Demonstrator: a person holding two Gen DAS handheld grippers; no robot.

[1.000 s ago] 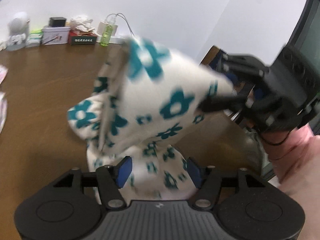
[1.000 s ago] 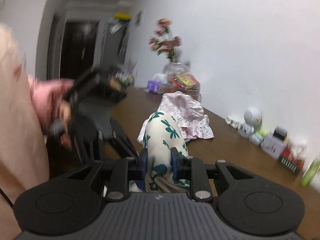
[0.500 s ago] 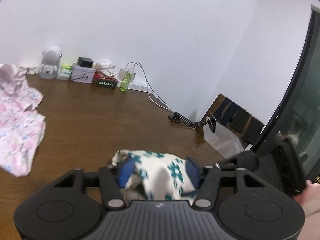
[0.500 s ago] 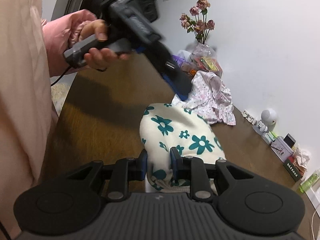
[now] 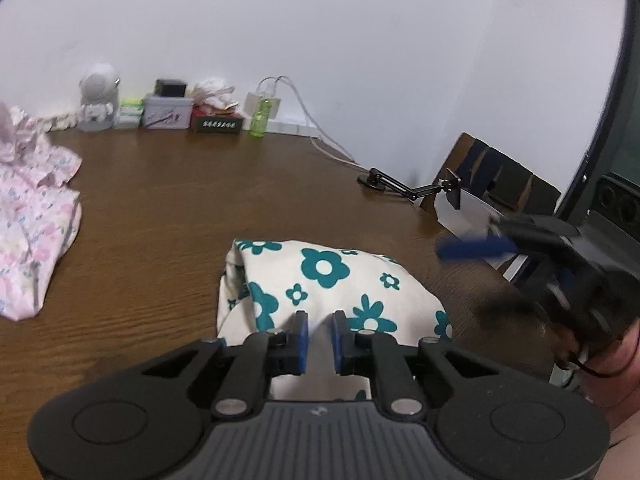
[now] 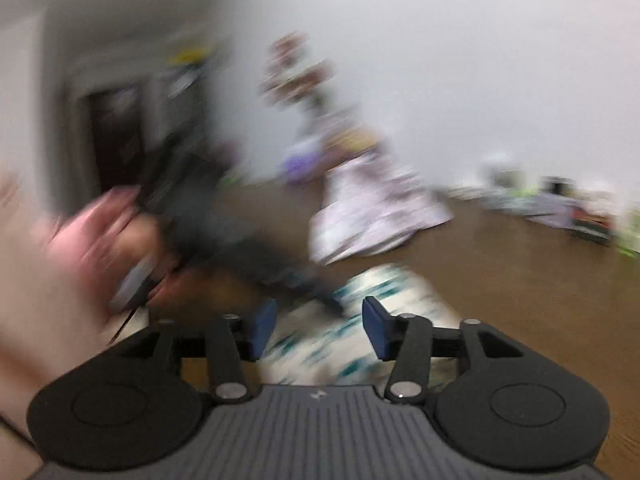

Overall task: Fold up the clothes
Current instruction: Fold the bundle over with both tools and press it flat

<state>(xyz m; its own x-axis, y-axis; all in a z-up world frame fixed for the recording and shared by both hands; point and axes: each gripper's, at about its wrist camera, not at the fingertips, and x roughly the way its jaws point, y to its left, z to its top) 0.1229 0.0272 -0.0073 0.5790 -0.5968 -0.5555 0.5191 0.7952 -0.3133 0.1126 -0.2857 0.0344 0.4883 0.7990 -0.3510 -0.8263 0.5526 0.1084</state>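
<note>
Two garments lay on the table (image 5: 168, 216): one folded flowered cloth (image 5: 320, 280), one pink dress (image 5: 32, 216) at the left edge. The left gripper (image 5: 319, 334) pinched the cloth's near edge. The right gripper (image 6: 319, 326) hung spread, holding nothing.

Home: wooden table (image 5: 160, 208), clothes (image 5: 32, 216).

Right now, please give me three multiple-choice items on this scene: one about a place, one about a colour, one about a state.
1. Where does the pink garment lie, seen from the left wrist?
A. left of the flowered garment
B. on top of it
C. on the chair

2. What colour are the flowers on the cream garment?
A. red
B. teal
C. yellow

3. How do the jaws of the right gripper stand?
A. shut on cloth
B. shut on nothing
C. open

Key: 1 A, it lies apart at the table's left edge; 2 B, teal petals show; 3 C, a wide gap separates its blue pads.
</note>
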